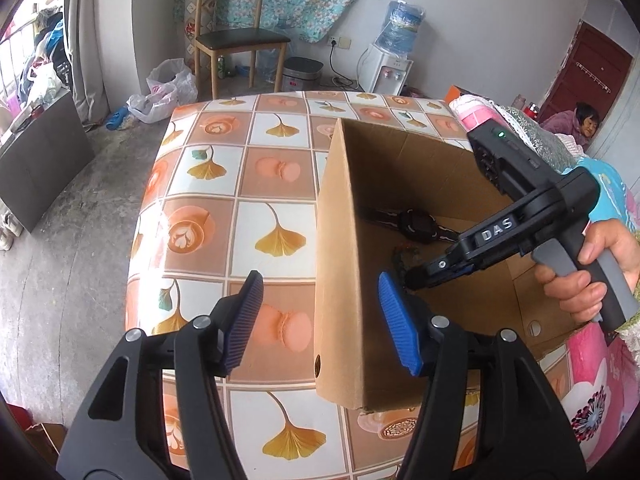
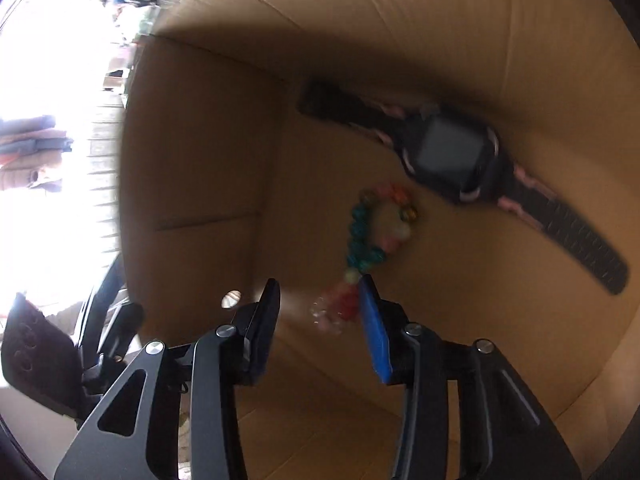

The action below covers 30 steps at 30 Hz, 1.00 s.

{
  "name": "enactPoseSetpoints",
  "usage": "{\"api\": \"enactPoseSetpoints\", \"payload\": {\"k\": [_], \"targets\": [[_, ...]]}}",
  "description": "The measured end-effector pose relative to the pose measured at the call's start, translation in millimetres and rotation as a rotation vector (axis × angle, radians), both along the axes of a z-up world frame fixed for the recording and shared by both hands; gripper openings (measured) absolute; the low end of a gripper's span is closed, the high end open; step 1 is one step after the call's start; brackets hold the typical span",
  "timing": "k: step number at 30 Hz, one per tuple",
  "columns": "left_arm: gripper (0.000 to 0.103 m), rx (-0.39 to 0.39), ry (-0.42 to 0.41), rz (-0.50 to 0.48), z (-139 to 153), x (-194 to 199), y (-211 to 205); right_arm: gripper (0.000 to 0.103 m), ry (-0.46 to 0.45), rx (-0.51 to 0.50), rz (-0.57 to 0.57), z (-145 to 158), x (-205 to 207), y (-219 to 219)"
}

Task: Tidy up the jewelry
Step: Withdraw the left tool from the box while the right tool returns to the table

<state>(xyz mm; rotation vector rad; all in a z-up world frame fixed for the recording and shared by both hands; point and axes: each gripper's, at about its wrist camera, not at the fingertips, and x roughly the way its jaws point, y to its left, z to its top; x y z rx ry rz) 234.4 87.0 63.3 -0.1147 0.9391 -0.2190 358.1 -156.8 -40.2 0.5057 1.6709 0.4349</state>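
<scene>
- With the right gripper (image 2: 320,300) reaching down inside the brown cardboard box (image 1: 336,240), jaws spread and empty, this looks like the placing step.
- Multicoloured bead bracelet (image 2: 374,226) lies on the box floor, near the black wristwatch with pink trim (image 2: 452,156).
- Left gripper (image 1: 320,312) is wide open, straddling the box's left wall, gripping nothing.
- Next: probably lift the right gripper clear and fetch another piece.

The left gripper (image 1: 320,320) is held level, pointing forward, its blue-padded fingers (image 1: 398,320) spread wide with nothing between them. To its right, the right hand (image 1: 592,276) grips a grey handle, angling the right gripper (image 2: 318,320) down and leftward, its jaws parted too.
</scene>
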Motion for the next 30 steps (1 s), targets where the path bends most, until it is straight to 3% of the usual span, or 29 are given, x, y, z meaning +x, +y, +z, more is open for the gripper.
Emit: {"api": "enactPoseSetpoints", "payload": {"k": [3, 5, 8, 11, 17, 21, 25, 30], "targets": [[0.057, -0.012, 0.007, 0.002, -6, 0, -2, 0.04, 0.039, 0.093, -0.067, -15, 13, 6], [0.057, -0.022, 0.009, 0.006, -8, -2, 0, 0.04, 0.0, 0.243, -0.154, -10, 26, 4], [0.057, -0.035, 0.01, 0.009, -9, -2, 2, 0.04, -0.038, 0.385, -0.233, 2, 38, 3], [0.057, -0.037, 0.011, -0.002, -10, -2, 2, 0.04, -0.082, 0.342, -0.209, 14, 40, 5], [0.057, -0.076, 0.034, -0.021, -16, -3, -1, 0.04, -0.048, 0.265, -0.18, 16, 34, 5], [0.057, -0.117, 0.05, -0.049, -19, -7, -7, 0.04, -0.078, 0.275, -0.171, 32, 26, 4], [0.057, -0.139, 0.051, -0.075, -18, -15, -16, 0.04, -0.219, 0.315, -0.172, 73, 13, -17], [0.057, -0.125, 0.044, -0.066, -18, -22, -20, 0.043, -0.458, 0.278, -0.244, 128, -49, -75]]}}
